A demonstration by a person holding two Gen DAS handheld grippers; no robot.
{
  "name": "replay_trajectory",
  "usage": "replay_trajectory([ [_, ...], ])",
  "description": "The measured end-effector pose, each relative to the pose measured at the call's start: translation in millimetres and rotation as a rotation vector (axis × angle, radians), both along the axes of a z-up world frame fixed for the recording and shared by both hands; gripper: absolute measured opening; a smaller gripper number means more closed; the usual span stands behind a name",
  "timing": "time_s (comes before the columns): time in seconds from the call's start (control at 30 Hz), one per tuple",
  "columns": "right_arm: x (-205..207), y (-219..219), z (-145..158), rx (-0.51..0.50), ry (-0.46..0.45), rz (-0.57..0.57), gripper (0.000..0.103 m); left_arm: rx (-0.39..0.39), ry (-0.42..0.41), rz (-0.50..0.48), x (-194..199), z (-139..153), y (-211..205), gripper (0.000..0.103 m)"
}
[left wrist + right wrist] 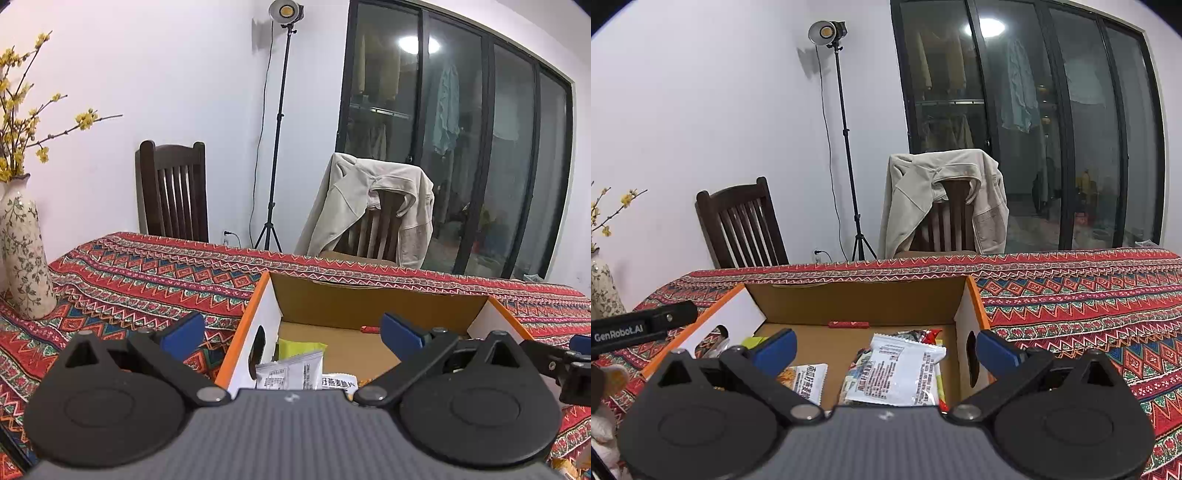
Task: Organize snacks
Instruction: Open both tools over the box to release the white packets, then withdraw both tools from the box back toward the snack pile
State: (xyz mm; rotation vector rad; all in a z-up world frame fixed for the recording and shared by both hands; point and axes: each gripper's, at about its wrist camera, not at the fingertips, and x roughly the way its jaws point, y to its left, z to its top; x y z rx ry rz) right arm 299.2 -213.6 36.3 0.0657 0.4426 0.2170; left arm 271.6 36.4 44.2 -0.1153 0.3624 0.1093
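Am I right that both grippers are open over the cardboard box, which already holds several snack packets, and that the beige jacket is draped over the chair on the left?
Nearly: the jacket hangs on the right chair; the left chair is bare, as the right wrist view shows. The rest stands.

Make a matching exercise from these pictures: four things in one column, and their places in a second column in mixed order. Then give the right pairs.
Things:
1. beige jacket
2. red snack bar
3. flowered vase
4. white snack packet

Places:
A. on the tablecloth, outside the box
B. on the box floor, close to the far wall
C. over the back of a chair behind the table
D. inside the cardboard box, near its right wall, on other packets

Pairs: 1-C, 2-B, 3-A, 4-D
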Motion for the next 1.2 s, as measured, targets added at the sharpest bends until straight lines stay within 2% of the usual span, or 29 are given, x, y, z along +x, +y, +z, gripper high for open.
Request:
replay_trajectory([
  [0.23,-7.0,0.7,8.1,-0.019,0.000,-0.014,0.103,0.004,0.012,0.000,-6.6,11.1,-0.4,0.103],
  [0.33,-13.6,1.8,15.4,-0.041,0.002,-0.020,0.103,-0.042,0.053,-0.018,-12.4,23.7,7.4,0.103],
  [0.43,-26.1,0.4,27.7,-0.024,-0.002,0.004,0.103,-0.051,0.030,-0.030,-32.1,32.5,14.6,0.103],
  [0.53,-46.6,2.5,37.8,-0.054,-0.042,0.005,0.103,-0.037,0.025,-0.027,-51.3,35.4,20.0,0.103],
  [0.63,-63.0,2.1,42.9,-0.071,-0.017,0.043,0.103,-0.040,0.032,-0.041,-69.1,34.1,26.6,0.103],
  [0.7,-77.6,1.7,43.7,-0.088,-0.034,0.042,0.103,-0.024,0.023,-0.030,-81.7,30.7,28.9,0.103],
  [0.83,-99.9,-0.3,34.4,-0.078,-0.008,0.058,0.103,-0.051,0.059,-0.046,-99.8,15.9,36.0,0.103],
  [1.1,-134.9,1.4,1.1,-0.115,0.036,0.061,0.103,-0.031,0.068,-0.044,-133.3,-8.1,39.8,0.103],
  [1.2,-141.5,-2.1,-12.0,-0.107,0.092,0.062,0.103,-0.005,0.084,-0.059,-139.1,-16.4,34.8,0.103],
])
